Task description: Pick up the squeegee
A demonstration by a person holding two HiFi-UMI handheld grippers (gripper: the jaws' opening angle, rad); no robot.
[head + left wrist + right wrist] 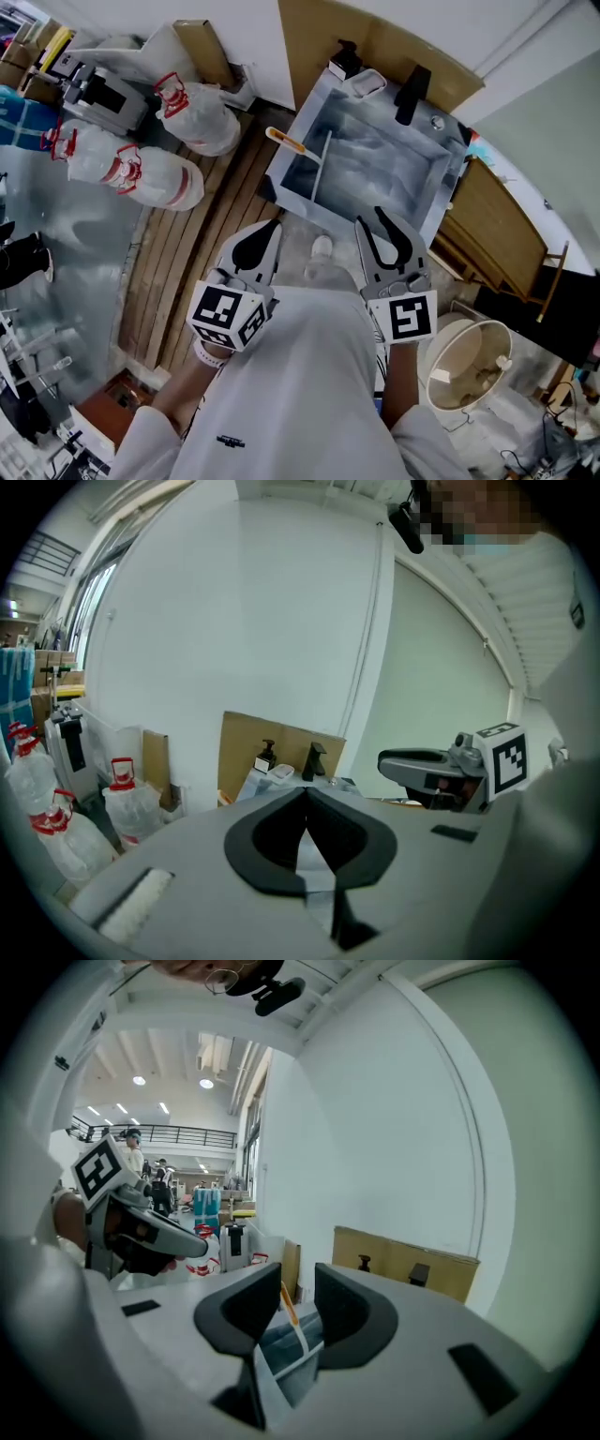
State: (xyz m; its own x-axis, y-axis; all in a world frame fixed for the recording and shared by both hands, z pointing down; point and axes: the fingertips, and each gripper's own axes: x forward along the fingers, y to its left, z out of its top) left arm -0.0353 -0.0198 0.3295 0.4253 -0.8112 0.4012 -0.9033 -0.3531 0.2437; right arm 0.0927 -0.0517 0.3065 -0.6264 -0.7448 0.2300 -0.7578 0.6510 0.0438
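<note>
Lying in the metal sink (384, 159), the squeegee (305, 152) has its orange handle toward the left rim and its white shaft pointing inward. Both grippers are held close to the person's body, well apart from the sink. Left gripper (270, 230): jaws closed, tips touching, nothing between them. Right gripper (373, 225): jaws open by a narrow gap, empty. A black tap (410, 94) stands at the sink's back edge.
</note>
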